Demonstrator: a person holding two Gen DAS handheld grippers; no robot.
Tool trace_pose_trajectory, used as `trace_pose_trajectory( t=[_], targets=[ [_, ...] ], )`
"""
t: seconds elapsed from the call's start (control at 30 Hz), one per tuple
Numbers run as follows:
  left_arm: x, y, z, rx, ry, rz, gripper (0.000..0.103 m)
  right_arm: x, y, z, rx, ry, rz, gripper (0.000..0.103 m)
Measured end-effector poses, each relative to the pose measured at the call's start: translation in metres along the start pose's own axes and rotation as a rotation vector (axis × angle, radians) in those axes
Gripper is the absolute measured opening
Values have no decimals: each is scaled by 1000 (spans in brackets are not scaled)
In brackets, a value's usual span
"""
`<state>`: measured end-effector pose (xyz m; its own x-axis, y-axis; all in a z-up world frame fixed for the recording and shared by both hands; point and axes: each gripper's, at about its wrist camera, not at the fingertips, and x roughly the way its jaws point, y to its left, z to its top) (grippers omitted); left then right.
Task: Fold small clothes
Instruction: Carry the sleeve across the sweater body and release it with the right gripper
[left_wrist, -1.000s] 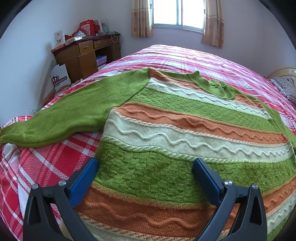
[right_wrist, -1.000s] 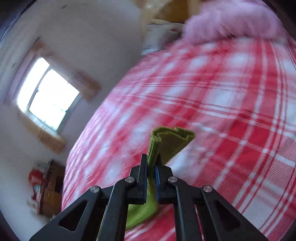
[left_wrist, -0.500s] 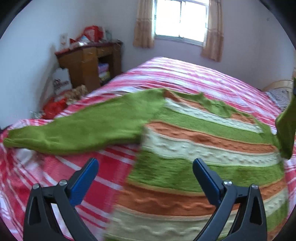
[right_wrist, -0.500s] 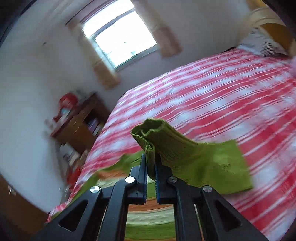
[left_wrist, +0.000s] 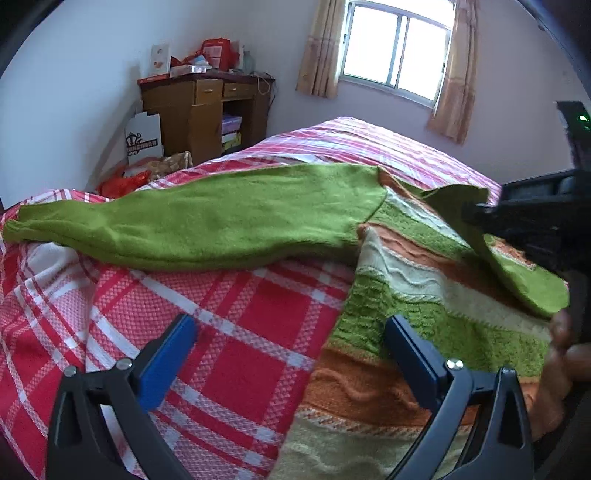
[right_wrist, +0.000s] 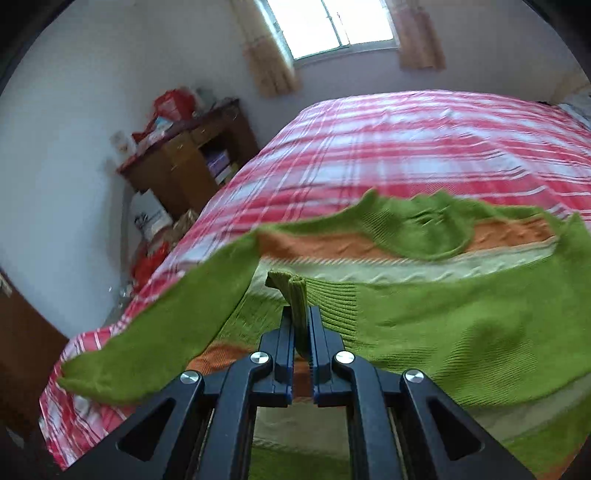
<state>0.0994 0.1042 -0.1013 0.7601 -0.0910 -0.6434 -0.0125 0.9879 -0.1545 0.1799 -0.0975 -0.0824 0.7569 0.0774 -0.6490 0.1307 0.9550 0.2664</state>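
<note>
A striped knit sweater (left_wrist: 424, 295) in green, orange and cream lies spread on the red plaid bed. Its left green sleeve (left_wrist: 207, 225) stretches out flat to the left. My left gripper (left_wrist: 291, 343) is open and empty, above the sweater's left edge and the bedspread. My right gripper (right_wrist: 302, 321) is shut on the cuff of the right green sleeve (right_wrist: 295, 295), which is drawn over the sweater's body (right_wrist: 461, 325). The right gripper also shows in the left wrist view (left_wrist: 539, 221), holding that sleeve over the chest.
The red and white plaid bedspread (left_wrist: 221, 332) covers the bed. A wooden desk (left_wrist: 199, 107) with clutter stands by the far left wall, with bags (left_wrist: 144, 136) on the floor beside it. A curtained window (left_wrist: 395, 55) is behind.
My right gripper has carried the right sleeve's cuff from off the bed's right side across over the sweater's body. My left gripper has shifted left, off the sweater's middle.
</note>
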Motion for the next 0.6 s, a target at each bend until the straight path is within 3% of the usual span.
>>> trace_pose_trajectory(
  t=[0.23, 0.27, 0.37, 0.43, 0.5, 0.57, 0.6],
  targets=[
    [-2, 3, -1, 0, -7, -3, 103, 25, 20, -12, -45, 56, 103, 10],
    [-5, 4, -4, 2, -8, -2, 103, 28, 21, -14, -29, 87, 139, 14],
    [-5, 3, -5, 10, -5, 8, 103, 46, 10, -17, 117, 252, 384, 51],
    [-5, 3, -5, 12, -4, 11, 103, 37, 3, -13, 168, 226, 435, 54],
    [-5, 3, -5, 14, -4, 14, 103, 19, -5, -5, 162, 147, 425, 54],
    [-5, 3, -5, 16, -4, 18, 103, 4, -13, -2, 142, 65, 355, 54],
    [-5, 2, -5, 19, -3, 22, 103, 1, -15, -2, 120, 48, 292, 46]
  ],
)
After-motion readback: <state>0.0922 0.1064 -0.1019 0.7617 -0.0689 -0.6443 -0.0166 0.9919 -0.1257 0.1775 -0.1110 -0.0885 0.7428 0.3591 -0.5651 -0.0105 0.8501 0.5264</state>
